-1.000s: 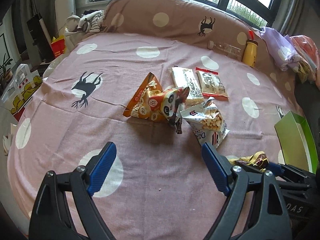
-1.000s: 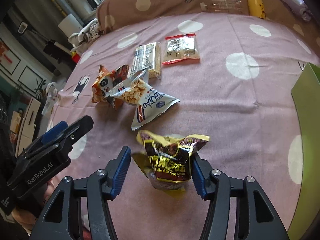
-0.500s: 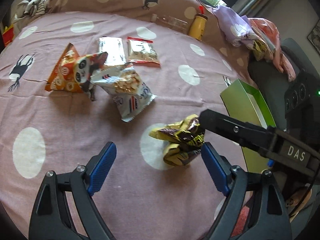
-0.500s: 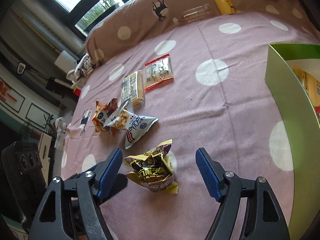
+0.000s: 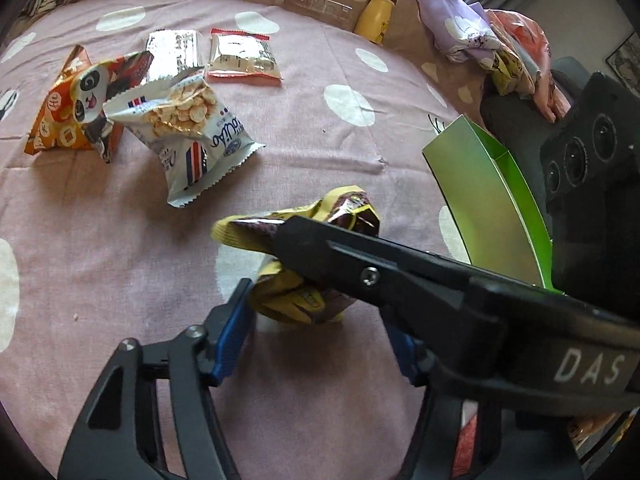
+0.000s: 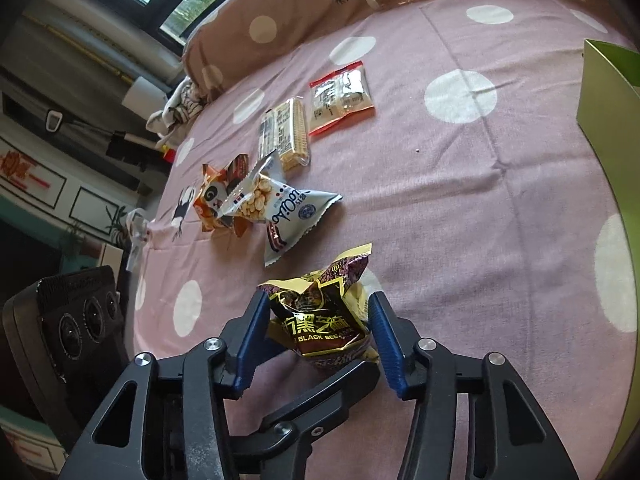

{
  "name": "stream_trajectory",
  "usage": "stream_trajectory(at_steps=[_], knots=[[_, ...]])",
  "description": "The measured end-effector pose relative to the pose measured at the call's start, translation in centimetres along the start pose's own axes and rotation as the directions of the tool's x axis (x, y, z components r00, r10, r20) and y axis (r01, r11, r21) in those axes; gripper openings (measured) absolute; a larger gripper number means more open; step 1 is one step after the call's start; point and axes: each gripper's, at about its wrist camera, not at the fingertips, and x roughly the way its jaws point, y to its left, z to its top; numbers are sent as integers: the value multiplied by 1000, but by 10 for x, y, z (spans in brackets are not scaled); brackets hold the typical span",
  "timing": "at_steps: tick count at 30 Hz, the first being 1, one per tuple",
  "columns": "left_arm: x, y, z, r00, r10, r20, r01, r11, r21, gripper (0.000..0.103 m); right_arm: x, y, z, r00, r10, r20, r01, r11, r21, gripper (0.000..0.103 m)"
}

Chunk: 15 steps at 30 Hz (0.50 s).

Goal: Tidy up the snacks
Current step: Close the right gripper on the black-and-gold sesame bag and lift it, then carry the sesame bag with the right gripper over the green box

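The left claw (image 5: 320, 320) has just been closing; its blue pads now stand around the lower part of the yellow-brown sesame packet (image 5: 298, 300) on the bed (image 5: 100, 240), and whether they press it cannot be told. The right claw crosses above it. In the right wrist view, the right claw (image 6: 320, 336) has also just been closing and now clamps the sesame packet, near the green box (image 6: 604, 92). The packet seems ready for lifting into the box.

A yellow bottle (image 5: 375, 19) and clear bottle (image 5: 316, 2) lay against the spotted pillow (image 6: 280, 16); crumpled clothes (image 5: 480, 36) lay beside.
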Motion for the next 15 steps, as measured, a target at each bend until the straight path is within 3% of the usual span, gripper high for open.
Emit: stream_trajectory(at_steps=[2, 7, 15], knots=[[-1, -1, 0, 1000, 27, 15, -27, 1000, 7, 49, 0, 2, -1, 1000, -11, 9, 11, 1000, -10, 52], [-5, -1, 0, 999, 3, 36, -3, 1000, 5, 48, -8, 6, -1, 999, -23, 41, 24, 999, -27, 52], [-31, -10, 3, 987, -43, 153, 40, 999, 22, 46, -32, 30, 0, 986, -46, 160, 61, 994, -95, 52]])
